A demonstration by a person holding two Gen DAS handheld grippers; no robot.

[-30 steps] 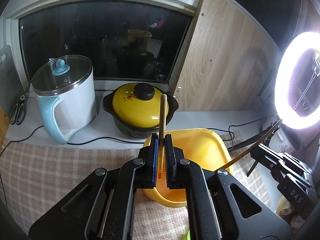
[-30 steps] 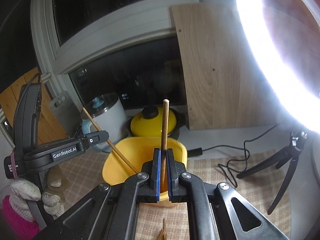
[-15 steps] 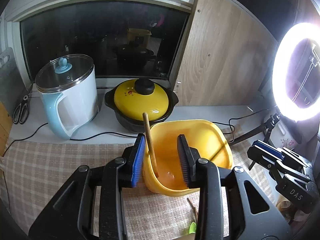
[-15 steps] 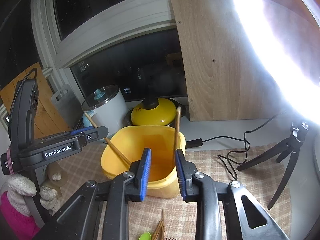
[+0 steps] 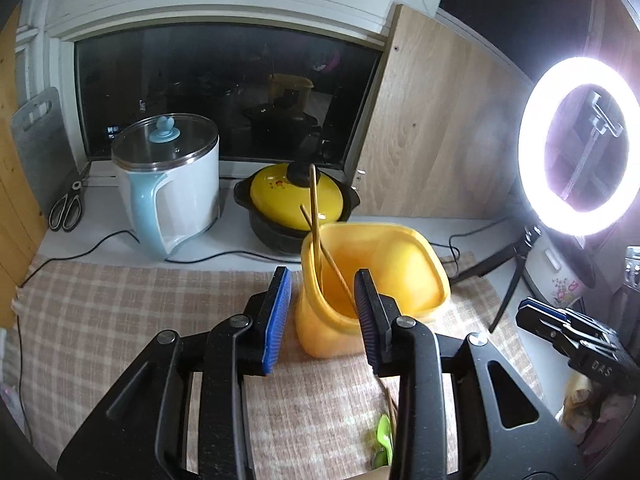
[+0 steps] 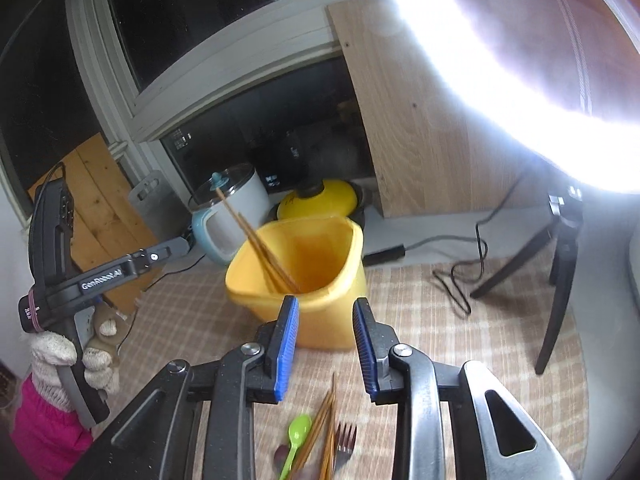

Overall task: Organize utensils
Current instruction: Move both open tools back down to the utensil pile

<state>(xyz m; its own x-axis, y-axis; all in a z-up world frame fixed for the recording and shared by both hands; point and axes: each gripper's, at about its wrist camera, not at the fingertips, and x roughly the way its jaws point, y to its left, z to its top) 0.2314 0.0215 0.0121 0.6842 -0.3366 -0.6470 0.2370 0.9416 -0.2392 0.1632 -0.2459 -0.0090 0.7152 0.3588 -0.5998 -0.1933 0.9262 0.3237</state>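
Two chopsticks (image 6: 262,246) are seen leaning in one yellow tub (image 6: 320,276); both grippers' fingers (image 5: 276,316) (image 6: 286,340), just opened, are empty.

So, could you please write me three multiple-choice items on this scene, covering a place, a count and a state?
1. Where is the green spoon?
A in the yellow container
B on the checked cloth
C on the windowsill

2. How many chopsticks lean in the yellow container?
A none
B two
C five

3. The right gripper is:
A open and empty
B shut on a fork
C shut on a chopstick

Answers: 1 B, it lies beside the fork; 2 B, two sticks rise past the rim; 3 A, nothing sits between its fingers.
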